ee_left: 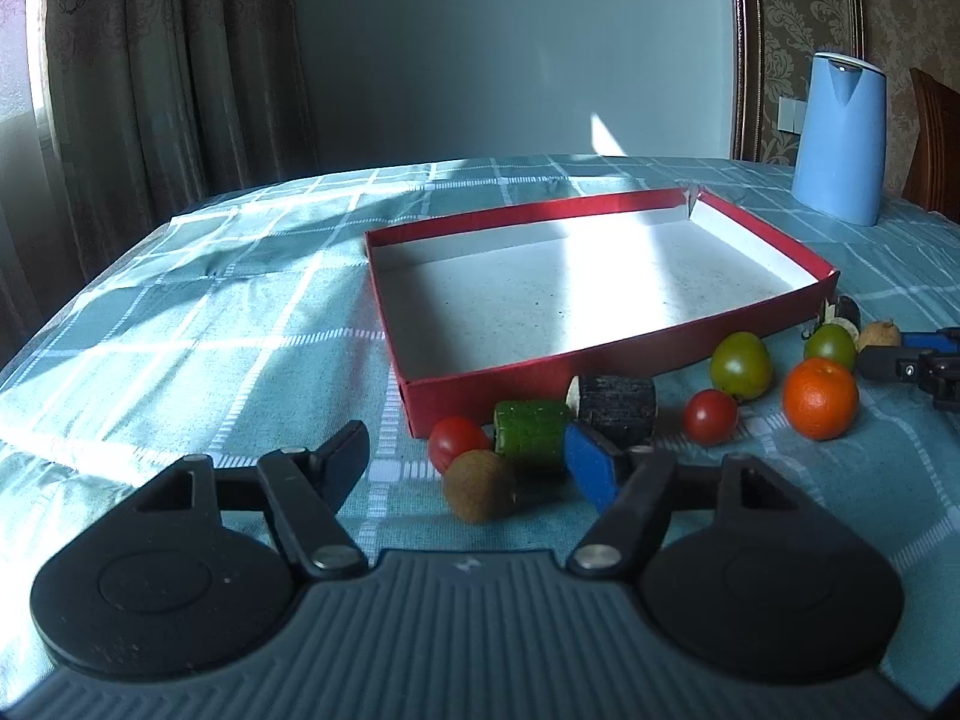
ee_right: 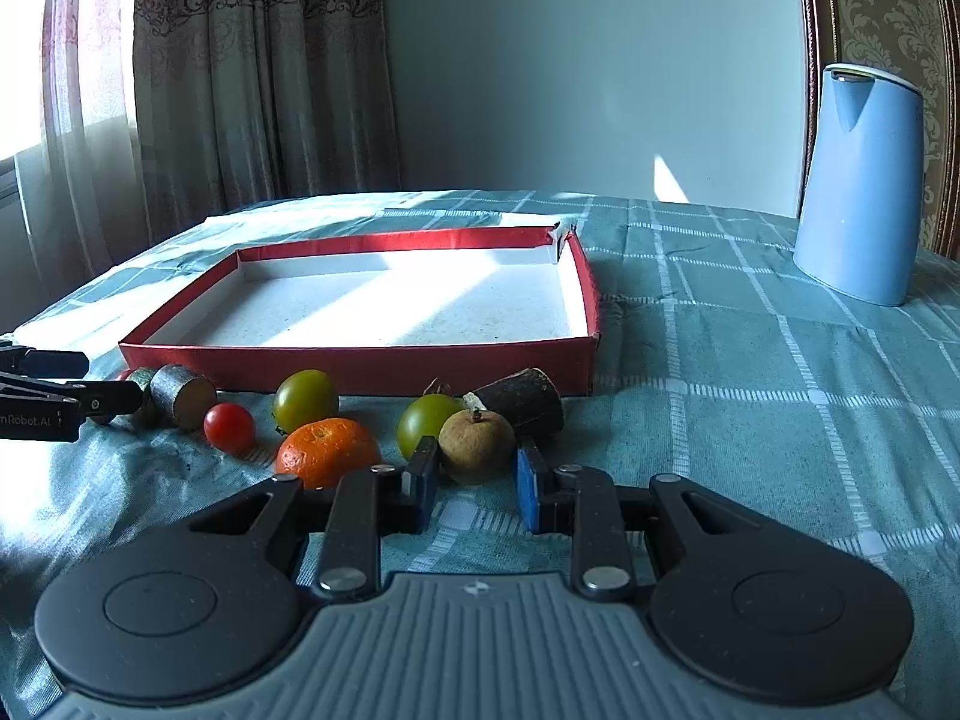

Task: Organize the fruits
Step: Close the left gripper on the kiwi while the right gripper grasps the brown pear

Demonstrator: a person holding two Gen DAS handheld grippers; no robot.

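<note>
An open-topped red box (ee_left: pixel 600 354) (ee_right: pixel 360 360) lies on the checked cloth, with the fruits along its near wall. My left gripper (ee_left: pixel 465 432) stands open around a kiwi (ee_left: pixel 480 483) and a red cherry tomato (ee_left: pixel 456 441), and its pads do not touch them. A green cucumber piece (ee_left: pixel 531 432) and a dark cylinder (ee_left: pixel 618 414) lie just beyond. My right gripper (ee_right: pixel 478 449) is shut on a small brown fruit (ee_right: pixel 477 444). Beside it sit an orange (ee_right: pixel 327 453), two green tomatoes (ee_right: pixel 306 399) (ee_right: pixel 429 426) and another red tomato (ee_right: pixel 229 427).
A tall blue kettle (ee_left: pixel 840 138) (ee_right: pixel 858 186) stands at the back right of the table. A dark stubby piece (ee_right: pixel 522 402) lies behind the brown fruit. A wooden chair (ee_left: pixel 936 138) is at the far right, and curtains hang at the left.
</note>
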